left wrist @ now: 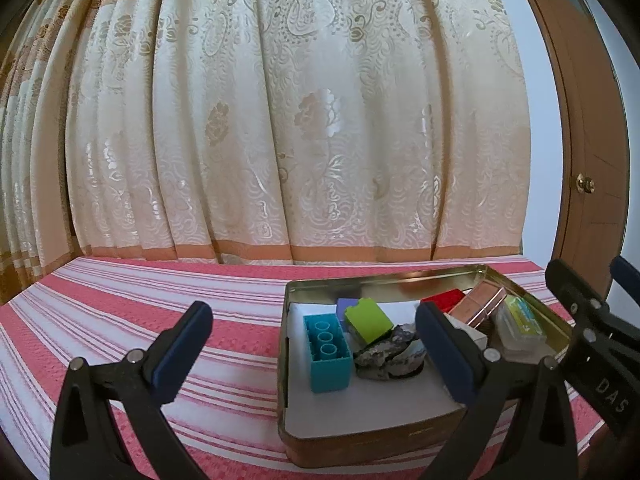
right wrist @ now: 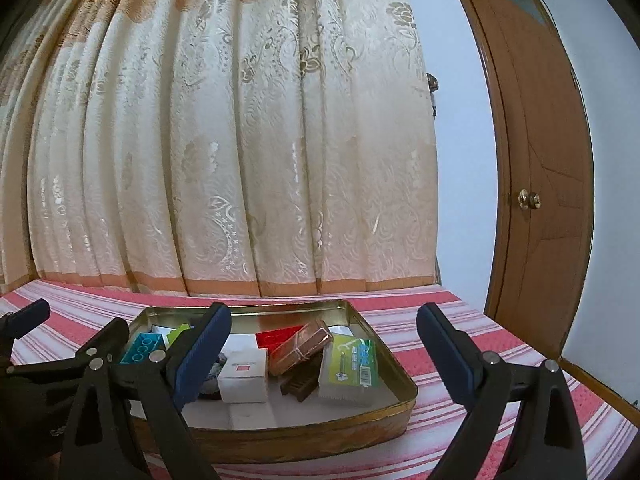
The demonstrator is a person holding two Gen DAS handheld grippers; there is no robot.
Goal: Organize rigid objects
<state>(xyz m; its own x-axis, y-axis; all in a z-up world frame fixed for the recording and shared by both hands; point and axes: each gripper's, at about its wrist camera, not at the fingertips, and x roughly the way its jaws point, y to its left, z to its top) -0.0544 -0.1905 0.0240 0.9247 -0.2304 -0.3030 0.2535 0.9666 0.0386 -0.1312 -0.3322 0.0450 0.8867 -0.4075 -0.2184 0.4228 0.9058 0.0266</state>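
An open gold tin [left wrist: 380,280] sits on the striped cloth with several items inside: a teal brick [left wrist: 328,356], a lime brick [left wrist: 368,320], a purple brick [left wrist: 346,306], a grey rock [left wrist: 388,354], a red brick [left wrist: 444,298], a copper box [left wrist: 478,304] and a clear green-labelled box [left wrist: 520,320]. My left gripper [left wrist: 312,312] hangs open over the tin's near left part, holding nothing. In the right wrist view the tin [right wrist: 392,360] also shows a white box [right wrist: 244,376] and a brown comb-like piece [right wrist: 300,386]. My right gripper [right wrist: 324,312] is open and empty above its near edge.
The red-and-white striped cloth [left wrist: 140,304] covers the surface left and right of the tin. A cream patterned curtain [left wrist: 280,120] hangs right behind it. A brown wooden door [right wrist: 540,200] with a brass knob stands at the right.
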